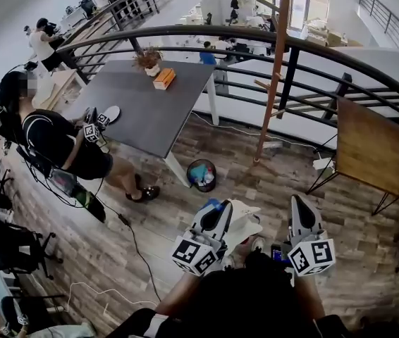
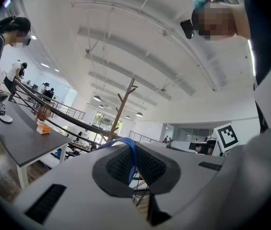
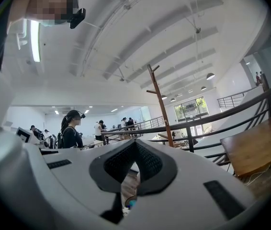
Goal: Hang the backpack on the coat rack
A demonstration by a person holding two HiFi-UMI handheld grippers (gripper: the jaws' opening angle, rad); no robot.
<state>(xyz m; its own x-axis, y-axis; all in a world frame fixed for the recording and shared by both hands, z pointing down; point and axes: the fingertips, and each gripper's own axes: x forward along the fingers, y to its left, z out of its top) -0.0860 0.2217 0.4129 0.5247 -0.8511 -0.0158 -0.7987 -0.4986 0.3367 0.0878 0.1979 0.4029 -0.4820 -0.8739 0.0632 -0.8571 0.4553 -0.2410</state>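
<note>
The coat rack [image 1: 278, 62] is a tall wooden pole with short branch pegs, standing on the wood floor by the railing, ahead of both grippers. It also shows in the left gripper view as coat rack [image 2: 121, 108] and in the right gripper view as coat rack [image 3: 160, 103]. My left gripper [image 1: 216, 207] is shut on a blue strap [image 2: 132, 153] pinched between its jaws. A whitish backpack [image 1: 245, 224] hangs just below and right of it. My right gripper [image 1: 298, 201] is beside the bag, jaws shut, with nothing seen in them [image 3: 135, 146].
A grey table [image 1: 150, 108] with a potted plant [image 1: 148, 60] and an orange box [image 1: 163, 78] stands far left, a person [image 1: 62, 146] beside it. A round bin [image 1: 201, 174] sits on the floor. A wooden table [image 1: 376, 150] is right. A curved black railing [image 1: 305, 48] runs behind.
</note>
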